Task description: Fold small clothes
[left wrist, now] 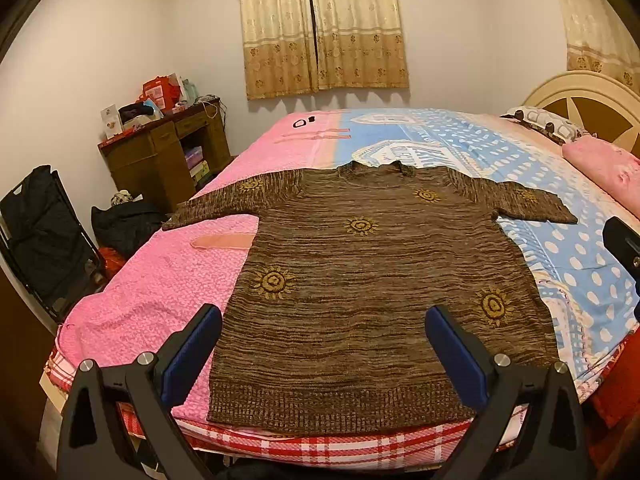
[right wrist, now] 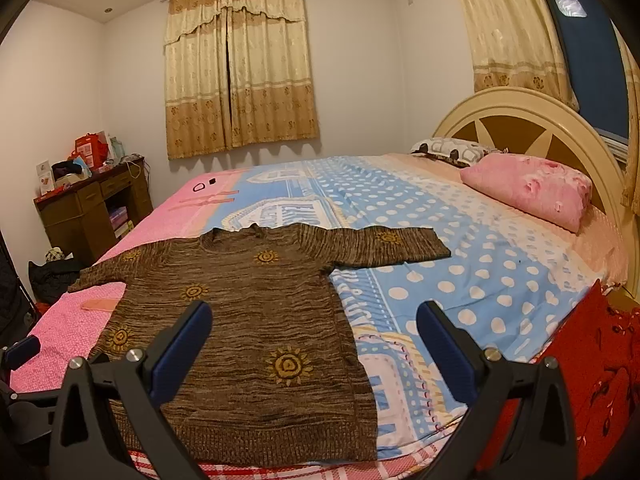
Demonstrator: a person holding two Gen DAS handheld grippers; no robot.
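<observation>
A brown knit sweater (left wrist: pixel 360 272) with yellow sun motifs lies flat on the bed, both sleeves spread out sideways and the ribbed hem nearest me. The right wrist view has the same sweater (right wrist: pixel 248 320) to the left of centre. My left gripper (left wrist: pixel 323 322) hovers open above the sweater's lower body, nothing between its blue pads. My right gripper (right wrist: pixel 314 318) is open too, over the sweater's right side edge and the sheet beside it. A tip of the right gripper (left wrist: pixel 624 248) shows at the right border of the left wrist view, and the left gripper (right wrist: pixel 24 350) shows at the far left.
The bed (left wrist: pixel 560 256) has a pink and blue dotted cover and a plaid edge at the front. A pink pillow (right wrist: pixel 532 192) and a headboard (right wrist: pixel 528 120) are at the right. A cluttered wooden desk (left wrist: pixel 168 152) and dark bags (left wrist: pixel 44 232) stand at the left.
</observation>
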